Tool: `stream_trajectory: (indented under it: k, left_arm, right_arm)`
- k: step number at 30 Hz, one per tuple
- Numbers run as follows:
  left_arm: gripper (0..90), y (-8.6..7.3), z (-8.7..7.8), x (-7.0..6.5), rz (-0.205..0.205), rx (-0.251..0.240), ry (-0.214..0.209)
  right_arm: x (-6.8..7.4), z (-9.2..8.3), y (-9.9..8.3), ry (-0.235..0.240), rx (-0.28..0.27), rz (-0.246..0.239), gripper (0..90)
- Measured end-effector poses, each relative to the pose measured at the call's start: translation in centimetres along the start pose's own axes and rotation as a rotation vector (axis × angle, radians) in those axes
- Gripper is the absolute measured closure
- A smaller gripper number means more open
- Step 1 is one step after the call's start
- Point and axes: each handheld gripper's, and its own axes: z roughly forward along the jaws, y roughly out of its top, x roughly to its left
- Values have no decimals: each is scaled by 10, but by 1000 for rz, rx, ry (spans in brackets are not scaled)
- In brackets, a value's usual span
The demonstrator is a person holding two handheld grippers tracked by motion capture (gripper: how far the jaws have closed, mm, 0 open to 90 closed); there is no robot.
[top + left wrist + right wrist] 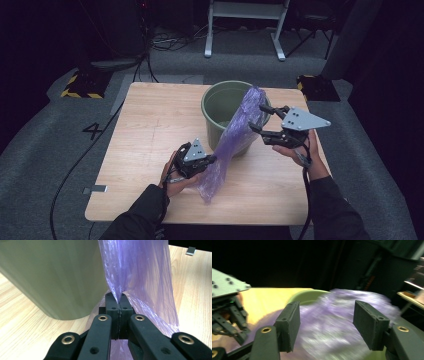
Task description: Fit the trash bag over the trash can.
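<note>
Left hand: comes in from the bottom edge in a dark sleeve and rests low on the worktop (pixel 150 130), carrying the left gripper (pixel 209 160), which points right toward the bag.
Left fingers: the fingers (pixel 112 305) are pressed together, pinching a gathered fold of the purple plastic bag (pixel 235 135) between their tips.
Purple plastic bag: thin, see-through and crinkled, stretched in a slanted band from the worktop near the left gripper up to the rim of the green bucket (pixel 215 107), with its loose lower end lying on the wood.
Green bucket: stands upright at the far middle of the worktop, just behind the bag, its wall close beside the left fingers.
Right hand: raised higher at the right of the bucket, holding the right gripper (pixel 261 119), which points left at the bag's upper end.
Right fingers: the fingers (pixel 289 326) stand apart, with blurred purple film beyond the gap; no pad presses on it.
</note>
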Motion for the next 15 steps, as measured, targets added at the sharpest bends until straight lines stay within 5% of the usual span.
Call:
stream_trajectory:
  k: [8,10,15]
  left_arm:
    - [896,0,-2,-1,11,-20,-16]
    - [895,0,-3,-1,16,-27,-22]
    - [895,0,-6,0,22,-48,-30]
  right_arm:
    - [-24,-25,-28,-78,68,96,408]
    - [-27,-23,-34,-55,63,139,430]
    - [-28,-12,-37,-3,36,143,630]
